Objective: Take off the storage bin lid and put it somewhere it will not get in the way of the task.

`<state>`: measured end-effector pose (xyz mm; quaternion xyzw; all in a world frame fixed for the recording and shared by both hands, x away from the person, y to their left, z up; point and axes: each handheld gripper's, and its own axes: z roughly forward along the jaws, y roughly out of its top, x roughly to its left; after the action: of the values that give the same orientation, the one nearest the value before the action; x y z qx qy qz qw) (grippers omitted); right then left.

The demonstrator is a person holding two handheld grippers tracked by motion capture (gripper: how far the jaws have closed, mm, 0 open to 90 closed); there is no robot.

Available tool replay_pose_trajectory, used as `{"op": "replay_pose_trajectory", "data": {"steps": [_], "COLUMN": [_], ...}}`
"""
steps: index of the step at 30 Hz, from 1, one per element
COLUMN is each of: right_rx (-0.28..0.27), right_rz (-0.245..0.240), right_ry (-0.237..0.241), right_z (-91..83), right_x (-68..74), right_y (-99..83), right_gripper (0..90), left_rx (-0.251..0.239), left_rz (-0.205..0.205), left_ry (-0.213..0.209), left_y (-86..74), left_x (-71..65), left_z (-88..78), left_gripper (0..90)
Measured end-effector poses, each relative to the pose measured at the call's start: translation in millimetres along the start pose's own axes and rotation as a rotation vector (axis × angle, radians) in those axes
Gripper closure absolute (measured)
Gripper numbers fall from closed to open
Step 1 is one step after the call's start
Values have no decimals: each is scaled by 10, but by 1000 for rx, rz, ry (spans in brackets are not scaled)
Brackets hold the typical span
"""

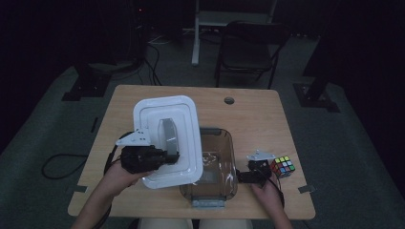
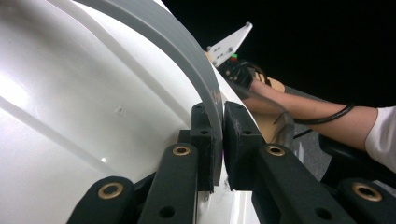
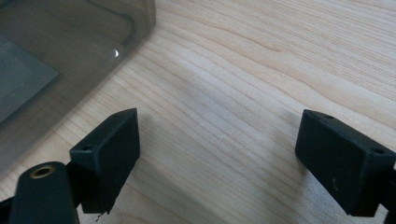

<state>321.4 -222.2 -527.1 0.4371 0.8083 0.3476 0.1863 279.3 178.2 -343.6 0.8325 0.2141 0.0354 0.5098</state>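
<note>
A white rectangular lid (image 1: pixel 167 138) with a grey arched handle (image 1: pixel 168 133) is held tilted above the table, overlapping the left rim of a clear plastic container (image 1: pixel 231 157). My left gripper (image 1: pixel 165 157) is shut on that handle; in the left gripper view the pads of the gripper (image 2: pixel 220 140) clamp the grey handle strip (image 2: pixel 187 60) against the white lid (image 2: pixel 70 93). My right gripper (image 1: pixel 241 177) rests low by the container's right side, open, with bare wood between its jaws (image 3: pixel 219 149). The container's corner (image 3: pixel 56 46) lies up and to the left of them.
A Rubik's cube (image 1: pixel 282 166) sits on the wooden table (image 1: pixel 248 114) just right of the right gripper. A folding chair (image 1: pixel 248 47) and stand legs are on the floor beyond the far edge. The person's right forearm (image 2: pixel 327 116) shows in the left gripper view.
</note>
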Motion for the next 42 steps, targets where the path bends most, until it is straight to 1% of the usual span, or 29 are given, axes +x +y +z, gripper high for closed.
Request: {"op": "replay_pose_trajectory", "data": {"steps": [3, 6, 8, 10, 12, 14, 17, 19, 21, 22, 25, 27, 28, 33, 36, 38, 39, 40, 42], "right_rx": [-1, -1, -1, -1, 0, 0, 1, 0, -1, -1, -1, 0, 0, 0, 0, 0, 0, 0, 0], "right_rz": [1, 0, 1, 0, 2, 1, 1, 1, 2, 1, 1, 2, 2, 2, 2, 2, 2, 2, 2], "right_ry": [0, 0, 1, 0, 1, 1, 1, 1, 1, 1, 1, 1, 1, 1, 1, 1, 1, 1, 1], "right_z": [1, 1, 1, 1, 1, 1, 0, 1, 1, 1, 1, 1, 1, 0, 0, 0, 0, 0, 0], "right_x": [0, 0, 0, -1, 1, 0, 0, 1, 0, 0, 0, 1, 1, 1, 1, 1, 0, 0, 1], "right_y": [0, 0, 0, 0, 0, 0, 0, -1, -1, -1, -1, -1, -1, -1, -1, -1, -1, -1, 0], "right_gripper": [138, 138, 138, 138, 138, 138, 138, 138, 138, 138, 138, 138, 138, 138, 138, 138, 138, 138, 138], "left_rx": [-15, -14, -12, -16, -14, -6, 15, 21, 11, 7, 30, 43, 52, 83, 105, 109, 114, 115, 122], "left_rz": [-15, -46, -69, -95, -122, -140, -153, -147, -133, -145, -159, -170, -169, -197, -203, -218, -214, -223, -228], "left_ry": [23, 40, 58, 56, 54, 49, 40, 32, 14, -3, -9, -23, -28, -62, -66, -73, -76, -78, -79], "left_y": [-87, -202, -280, -366, -456, -542, -659, -729, -801, -834, -911, -949, -966, -1038, -1082, -1111, -1125, -1136, -1157], "left_x": [84, 180, 252, 333, 401, 462, 533, 571, 606, 630, 684, 712, 727, 798, 836, 866, 882, 894, 924], "left_z": [-106, -200, -249, -280, -274, -241, -156, -99, -43, -15, 69, 125, 156, 298, 384, 424, 439, 454, 482], "left_gripper": [837, 837, 838, 839, 839, 838, 839, 837, 837, 838, 838, 837, 838, 838, 838, 836, 837, 837, 837]}}
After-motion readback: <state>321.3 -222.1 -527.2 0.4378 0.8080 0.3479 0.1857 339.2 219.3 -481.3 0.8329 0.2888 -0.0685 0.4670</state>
